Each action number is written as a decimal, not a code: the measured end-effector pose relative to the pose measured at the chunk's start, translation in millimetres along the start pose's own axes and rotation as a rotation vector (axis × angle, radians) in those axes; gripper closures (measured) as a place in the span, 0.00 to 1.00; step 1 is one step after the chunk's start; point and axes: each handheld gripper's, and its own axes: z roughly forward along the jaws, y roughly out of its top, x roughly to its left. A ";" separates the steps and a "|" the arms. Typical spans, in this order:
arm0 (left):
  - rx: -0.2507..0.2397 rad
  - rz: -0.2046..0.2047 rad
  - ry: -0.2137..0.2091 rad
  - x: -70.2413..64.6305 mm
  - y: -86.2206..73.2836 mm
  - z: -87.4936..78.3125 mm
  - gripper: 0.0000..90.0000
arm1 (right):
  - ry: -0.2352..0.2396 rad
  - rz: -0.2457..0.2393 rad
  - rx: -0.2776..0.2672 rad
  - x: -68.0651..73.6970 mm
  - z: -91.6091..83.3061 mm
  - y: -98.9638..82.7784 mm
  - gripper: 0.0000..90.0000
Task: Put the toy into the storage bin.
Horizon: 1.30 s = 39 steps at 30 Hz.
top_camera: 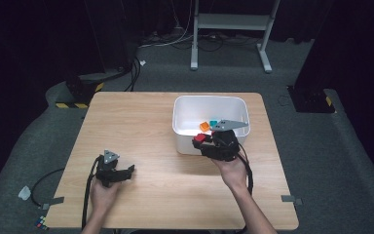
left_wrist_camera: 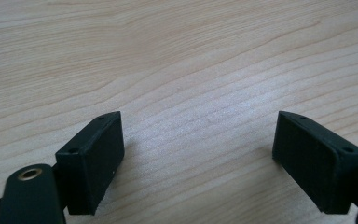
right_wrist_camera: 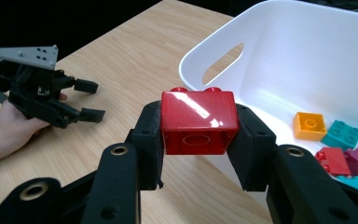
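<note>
One red brick (right_wrist_camera: pixel 199 122) clenched in right claw (right_wrist_camera: pixel 199 140) beside bin rim (right_wrist_camera: pixel 189 63); left claw (left_wrist_camera: pixel 198 154) released over bare table (left_wrist_camera: pixel 177 56).

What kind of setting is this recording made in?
Probably a lab or test room set up for recording, not a home: a lone wooden table on grey carpet, dark curtains around it, a white equipment stand behind, and cables trailing across the floor.
</note>
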 end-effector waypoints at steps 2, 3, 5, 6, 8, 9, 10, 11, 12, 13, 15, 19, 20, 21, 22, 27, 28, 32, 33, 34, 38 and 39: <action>0.000 0.000 0.000 0.0 0.0 0.0 0.18 | 0.013 0.005 -0.009 -2.9 -1.7 4.0 0.66; 0.000 0.000 0.000 0.0 0.0 0.0 0.18 | 0.020 0.006 -0.016 -4.4 -2.4 6.0 0.66; 0.000 0.000 0.000 0.0 0.0 0.0 0.18 | 0.023 0.007 -0.023 -6.8 -3.0 9.3 0.66; 0.000 0.000 0.000 0.0 0.0 0.0 0.18 | 0.021 0.005 -0.022 -8.6 -2.5 11.1 0.66; 0.000 -0.001 0.000 0.0 0.0 0.0 0.18 | 0.017 0.012 -0.018 -11.5 -1.7 13.5 0.66; 0.001 0.001 0.000 0.1 0.0 -0.1 0.18 | 0.013 0.016 -0.018 -13.3 -1.6 14.7 0.66; 0.002 0.002 0.000 0.2 0.0 -0.1 0.18 | 0.011 0.021 -0.021 -15.1 -1.3 15.8 0.66; 0.003 0.003 0.000 0.2 0.0 -0.2 0.18 | 0.008 0.024 -0.024 -17.1 -0.9 16.9 0.66; 0.002 0.002 0.000 0.2 0.0 -0.2 0.18 | 0.005 0.029 -0.026 -18.7 -0.2 18.0 0.66; 0.002 0.003 0.000 0.2 0.0 -0.2 0.18 | 0.001 0.033 -0.028 -20.5 0.9 18.9 0.66; 0.002 0.003 0.000 0.2 0.0 -0.2 0.18 | -0.010 0.041 -0.027 -24.2 3.9 20.4 0.66; 0.003 0.003 0.000 0.1 0.0 -0.2 0.18 | -0.040 0.061 -0.012 -33.7 10.5 23.0 0.65; 0.003 0.002 0.001 0.1 -0.1 -0.3 0.19 | -0.050 0.065 -0.013 -35.2 11.0 23.3 0.65; 0.003 0.002 0.001 0.1 0.0 -0.3 0.19 | -0.067 0.070 -0.017 -36.8 10.8 23.6 0.65; 0.003 0.002 0.000 0.1 0.0 -0.3 0.19 | -0.084 0.073 -0.023 -38.7 10.3 24.0 0.65; 0.003 0.003 0.001 0.2 0.0 -0.3 0.19 | -0.143 0.083 -0.029 -48.2 8.9 27.8 0.65; 0.002 0.002 0.001 0.2 0.0 -0.3 0.19 | -0.151 0.089 -0.029 -50.4 9.4 28.4 0.65; 0.003 0.002 0.000 0.1 0.0 -0.2 0.19 | -0.167 0.103 -0.014 -57.8 14.6 29.8 0.65; 0.002 0.002 0.001 0.1 0.0 -0.2 0.19 | -0.173 0.107 -0.008 -59.2 16.2 30.1 0.65; 0.002 0.002 0.001 0.1 0.0 -0.2 0.18 | -0.178 0.111 -0.005 -60.6 17.7 30.4 0.65; 0.002 0.002 0.001 0.1 0.0 -0.2 0.19 | -0.193 0.119 0.005 -64.8 22.9 31.4 0.65; 0.002 0.002 0.001 0.1 0.0 -0.2 0.19 | -0.199 0.120 0.008 -66.7 25.2 31.8 0.65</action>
